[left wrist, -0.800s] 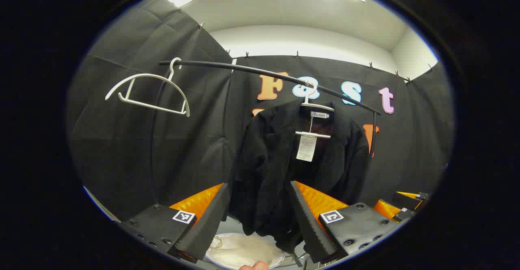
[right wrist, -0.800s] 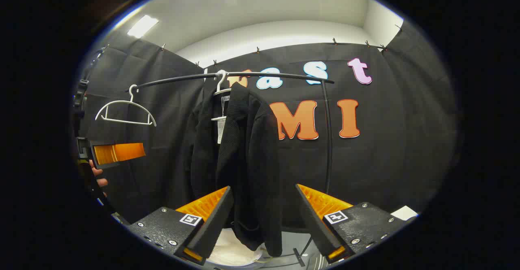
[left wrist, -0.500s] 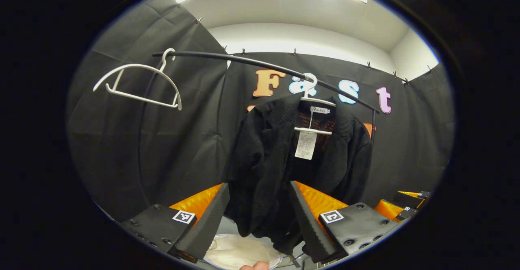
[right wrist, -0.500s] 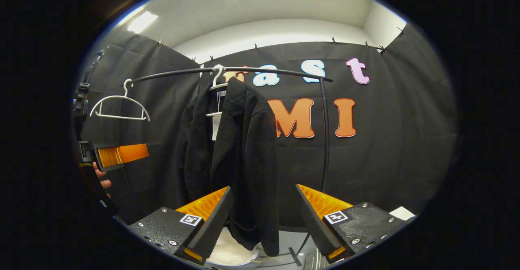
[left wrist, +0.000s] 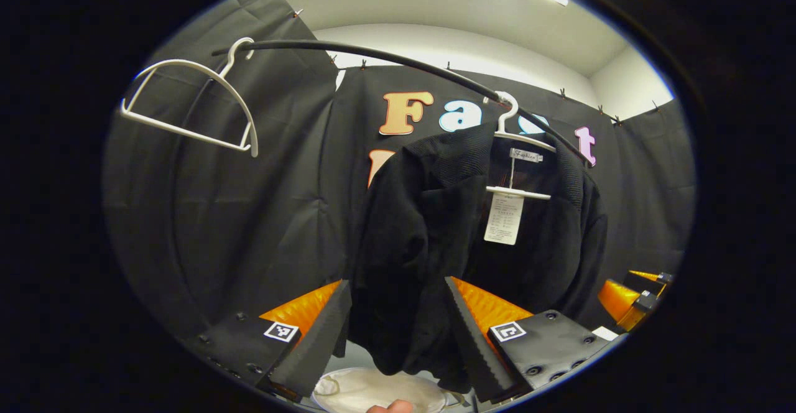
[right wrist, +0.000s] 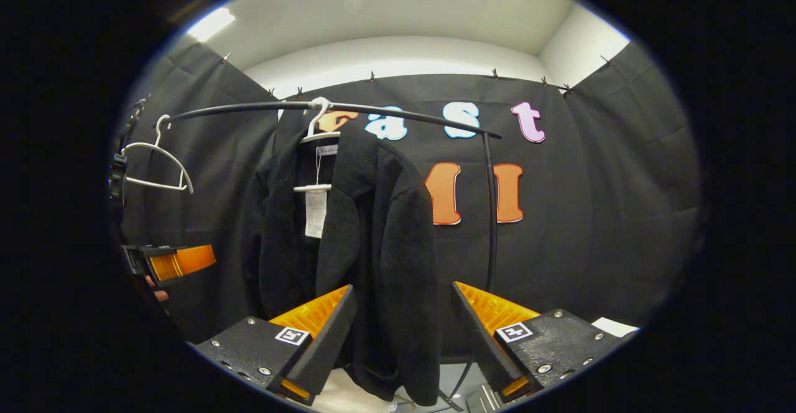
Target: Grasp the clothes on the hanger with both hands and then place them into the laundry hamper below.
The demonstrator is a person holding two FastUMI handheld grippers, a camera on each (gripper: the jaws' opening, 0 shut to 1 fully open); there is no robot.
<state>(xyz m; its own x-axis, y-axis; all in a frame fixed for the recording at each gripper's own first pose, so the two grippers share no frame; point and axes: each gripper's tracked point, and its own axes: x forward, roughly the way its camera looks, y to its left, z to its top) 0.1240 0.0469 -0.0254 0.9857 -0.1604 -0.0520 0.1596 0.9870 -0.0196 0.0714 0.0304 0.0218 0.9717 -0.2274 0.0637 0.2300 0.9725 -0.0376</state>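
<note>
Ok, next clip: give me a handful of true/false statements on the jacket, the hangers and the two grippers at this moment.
1. The black jacket hangs from a white hanger on the rail. True.
2. The left gripper is shut on the jacket. False: its jaws stand open, the sleeve between them with gaps on both sides.
3. A second white hanger hangs empty on the rail. True.
4. The right gripper holds the paper tag. False: its jaws are open and the tag hangs free at the collar.
5. The jacket already lies in the white hamper. False: it hangs above the hamper.
</note>
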